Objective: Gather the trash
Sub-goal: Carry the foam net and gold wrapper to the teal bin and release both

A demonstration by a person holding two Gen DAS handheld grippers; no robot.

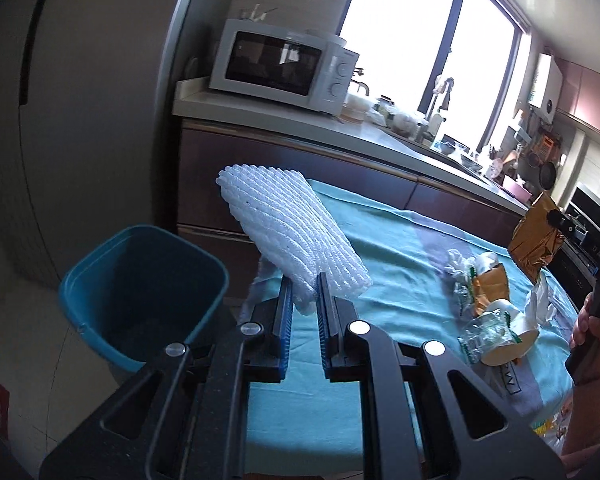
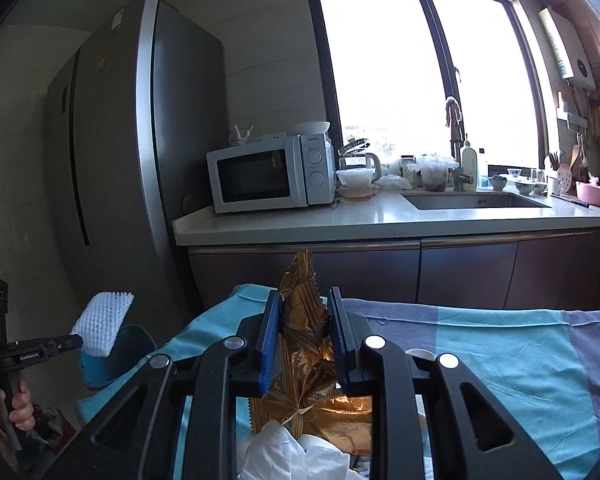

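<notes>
White foam net (image 1: 296, 228) in left tool (image 1: 305, 292), near bin (image 1: 140, 292)

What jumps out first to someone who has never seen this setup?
The left gripper pinches a white foam net sleeve beside the blue bin at the table's edge. The right gripper clamps a crinkled gold wrapper above the teal tablecloth. More trash is heaped on the cloth.

Black left gripper (image 1: 304, 292), black right gripper (image 2: 305, 312), blue ribbed pads, silver round screws
</notes>
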